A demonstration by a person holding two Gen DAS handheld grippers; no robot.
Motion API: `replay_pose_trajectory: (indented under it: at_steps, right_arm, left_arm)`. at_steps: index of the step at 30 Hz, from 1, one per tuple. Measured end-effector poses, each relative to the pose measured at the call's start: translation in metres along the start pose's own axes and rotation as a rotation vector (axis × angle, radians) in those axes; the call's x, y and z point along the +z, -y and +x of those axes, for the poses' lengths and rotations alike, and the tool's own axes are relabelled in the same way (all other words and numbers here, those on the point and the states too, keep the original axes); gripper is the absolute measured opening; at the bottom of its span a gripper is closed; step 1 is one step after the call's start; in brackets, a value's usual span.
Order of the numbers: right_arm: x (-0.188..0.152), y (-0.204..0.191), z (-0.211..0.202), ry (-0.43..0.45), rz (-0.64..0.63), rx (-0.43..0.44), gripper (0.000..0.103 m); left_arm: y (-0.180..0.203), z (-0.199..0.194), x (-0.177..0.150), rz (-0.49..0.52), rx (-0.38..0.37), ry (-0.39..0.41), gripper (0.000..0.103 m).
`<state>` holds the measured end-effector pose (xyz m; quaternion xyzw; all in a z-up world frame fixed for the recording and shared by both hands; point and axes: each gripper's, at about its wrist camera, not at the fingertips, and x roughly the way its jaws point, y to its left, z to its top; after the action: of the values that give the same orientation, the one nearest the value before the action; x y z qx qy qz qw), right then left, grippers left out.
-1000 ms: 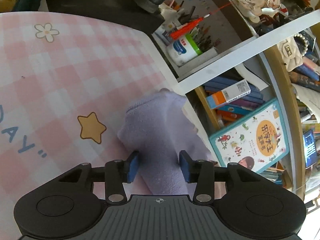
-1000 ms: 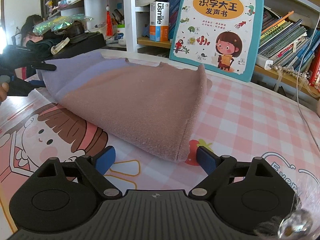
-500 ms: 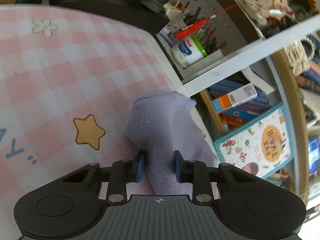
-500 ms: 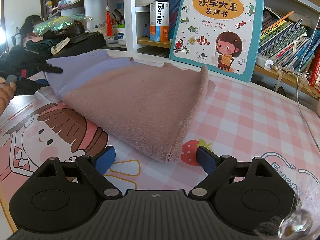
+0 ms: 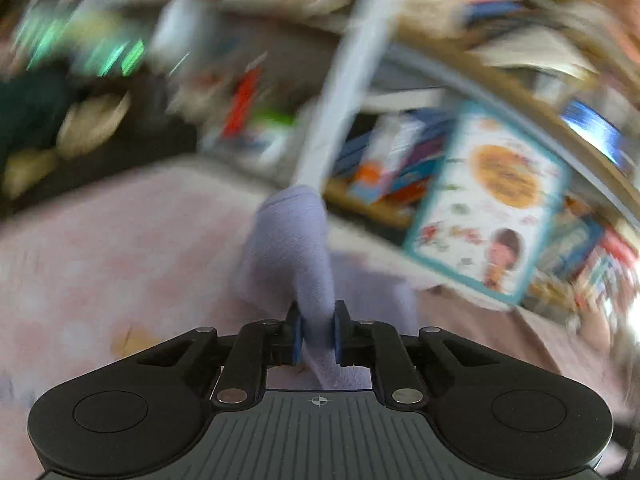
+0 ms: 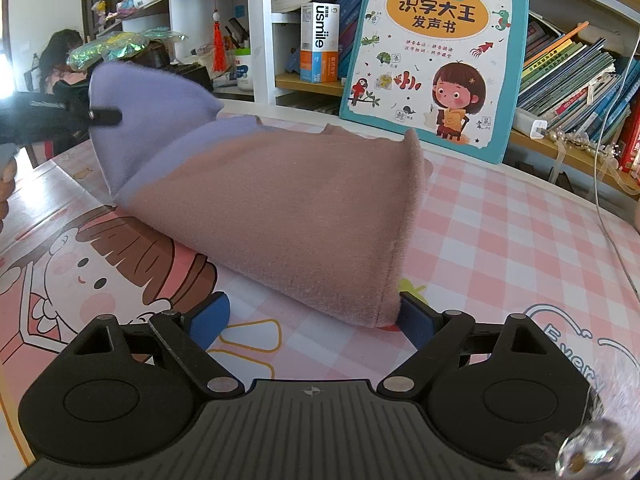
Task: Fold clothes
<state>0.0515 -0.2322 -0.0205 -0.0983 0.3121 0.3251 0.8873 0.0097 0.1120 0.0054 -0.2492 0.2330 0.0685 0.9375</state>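
The left gripper (image 5: pixel 317 330) is clamped tight on a fold of the lilac part of the garment (image 5: pixel 294 248), blue pads pressed against the cloth from both sides. Its own view is heavily blurred, so little beyond the pinch and the smeared shelves can be read there.

From the right wrist view things are sharp. The garment (image 6: pixel 280 208) is a two-tone piece, lilac at the far left, dusty pink across the middle and right. The lilac end is lifted off the table, raised above the pink body, with the left gripper (image 6: pixel 105 115) biting its edge. The pink part lies draped on the pink checked tablecloth (image 6: pixel 500 232), its near corner coming down just beside the right gripper's right finger.

The right gripper (image 6: pixel 314 318) sits low over the tablecloth with its blue-padded fingers spread wide, holding nothing; whether the right pad actually touches the pink hem is hard to tell.

Behind the garment, a children's picture book (image 6: pixel 436 52) stands upright against the bookshelf (image 6: pixel 568 148).
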Motion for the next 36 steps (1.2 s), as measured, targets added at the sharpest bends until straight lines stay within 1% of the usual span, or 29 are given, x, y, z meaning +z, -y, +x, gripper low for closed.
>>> replay_pose_trajectory:
  at_steps: [1,2,4,5,6,7,9,10,12,13,15,16,17,18,19,21,22,25,28,29,30,32,34,35,36]
  right_arm:
    - [0.000,0.000,0.000,0.000,0.000,0.000,0.089]
    - [0.000,0.000,0.000,0.000,0.000,0.000,0.089]
    - [0.000,0.000,0.000,0.000,0.000,0.001,0.089]
    - [0.000,0.000,0.000,-0.001,0.000,0.002,0.089]
    - [0.000,0.000,0.000,-0.001,0.000,0.002,0.090]
    - [0.000,0.000,0.000,-0.001,0.000,0.002,0.090]
    - [0.000,0.000,0.000,-0.001,-0.001,0.002,0.090]
    - [0.000,0.000,0.000,-0.001,-0.001,0.002,0.090]
    - [0.000,0.000,0.000,0.000,0.001,0.003,0.089]
    - [0.000,0.000,0.000,0.001,0.002,0.004,0.089]
    - [0.000,0.001,-0.001,0.004,0.011,0.011,0.089]
    - [0.000,0.003,-0.001,0.007,0.017,0.016,0.089]
    - [0.000,0.004,-0.002,0.010,0.029,0.023,0.089]
    - [0.000,0.007,-0.003,0.013,0.043,0.030,0.089]
    - [0.001,0.011,-0.004,0.018,0.062,0.036,0.089]
    - [0.003,0.018,-0.008,0.037,0.096,0.032,0.089]
    - [0.005,0.021,-0.011,0.047,0.112,0.025,0.089]
    - [0.010,0.030,-0.017,0.073,0.165,0.034,0.089]
    - [0.018,0.036,-0.016,0.077,0.208,0.072,0.084]
    - [0.021,0.035,-0.015,0.076,0.208,0.084,0.079]
    - [0.024,0.032,-0.012,0.073,0.195,0.089,0.077]
    - [0.031,0.022,-0.003,0.063,0.146,0.088,0.076]
    - [0.036,0.011,0.006,0.051,0.104,0.098,0.068]
    - [0.039,0.006,0.011,0.045,0.084,0.105,0.061]
    - [0.041,0.001,0.016,0.040,0.071,0.117,0.053]
  left_arm:
    - [-0.012,0.006,0.002,-0.085,0.004,-0.035,0.014]
    - [-0.023,0.009,0.002,-0.154,-0.006,-0.058,0.016]
    - [-0.038,0.013,0.001,-0.262,-0.036,-0.088,0.019]
    - [-0.043,0.015,0.000,-0.292,-0.044,-0.098,0.025]
    - [-0.047,0.017,0.000,-0.321,-0.052,-0.109,0.035]
    - [-0.052,0.019,-0.001,-0.352,-0.062,-0.117,0.038]
    - [-0.059,0.022,-0.001,-0.417,-0.102,-0.113,0.051]
    - [-0.061,0.024,-0.001,-0.443,-0.120,-0.112,0.055]
    - [-0.057,0.027,0.001,-0.425,-0.137,-0.116,0.063]
    - [-0.055,0.028,0.002,-0.417,-0.144,-0.118,0.064]
    - [-0.054,0.028,0.002,-0.411,-0.142,-0.110,0.063]
    - [-0.054,0.028,0.002,-0.408,-0.141,-0.105,0.061]
    - [-0.054,0.028,0.001,-0.406,-0.139,-0.103,0.051]
    - [-0.057,0.028,0.001,-0.409,-0.136,-0.105,0.038]
    - [-0.060,0.029,0.000,-0.412,-0.133,-0.108,0.030]
    - [-0.067,0.030,-0.002,-0.418,-0.127,-0.113,0.020]
    - [-0.070,0.030,-0.002,-0.419,-0.125,-0.117,0.018]
    - [-0.074,0.030,0.002,-0.405,-0.127,-0.134,0.016]
    - [-0.082,0.022,0.006,-0.401,-0.105,-0.117,0.015]
    - [-0.086,0.018,0.006,-0.402,-0.097,-0.111,0.015]
    - [-0.090,0.015,0.006,-0.404,-0.089,-0.106,0.015]
    - [-0.098,0.007,0.007,-0.407,-0.074,-0.095,0.015]
    - [-0.106,0.000,0.008,-0.410,-0.058,-0.085,0.015]
    - [-0.110,-0.004,0.009,-0.412,-0.050,-0.080,0.015]
    - [-0.113,-0.007,0.009,-0.411,-0.042,-0.074,0.015]
